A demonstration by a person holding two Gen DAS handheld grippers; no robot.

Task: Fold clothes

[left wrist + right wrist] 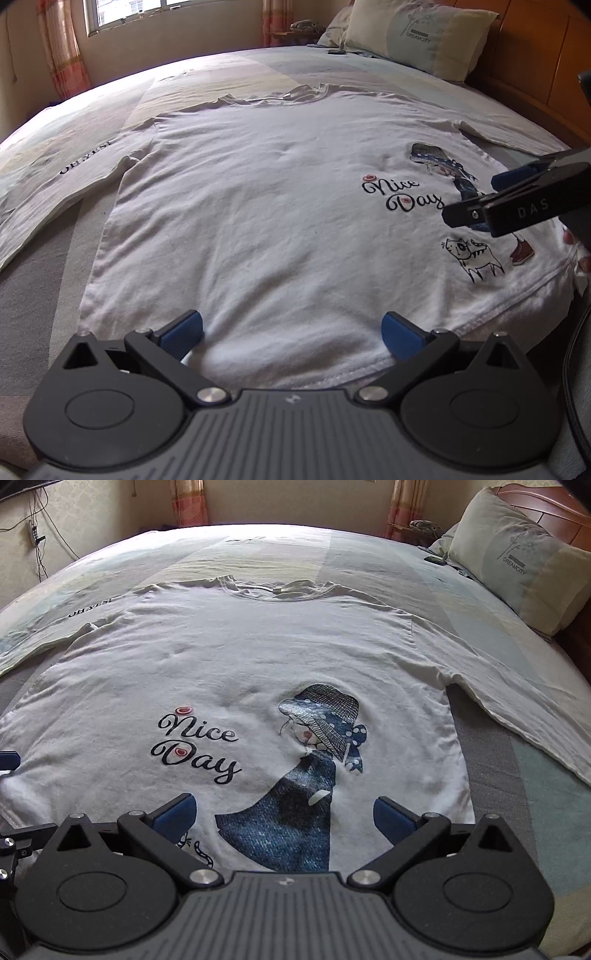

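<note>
Bed (535,775) room flanks the flat shirt (258,206); left gripper (291,334) and right gripper (284,812) gape wide at its hem.

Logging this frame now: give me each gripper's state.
Left gripper: open, holding nothing, over the white shirt near its hem.
Right gripper: open, holding nothing, over the shirt's print.

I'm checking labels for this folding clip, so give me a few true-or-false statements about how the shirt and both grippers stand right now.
1. The white shirt lies spread flat on the bed, print side up. True.
2. The left gripper is shut on the hem. False: it is open, nothing between its fingers.
3. The right gripper is open over the printed figure. True.
4. Both sleeves are already folded in. False: they lie spread outward.
5. A pillow sits by the headboard. True.
</note>
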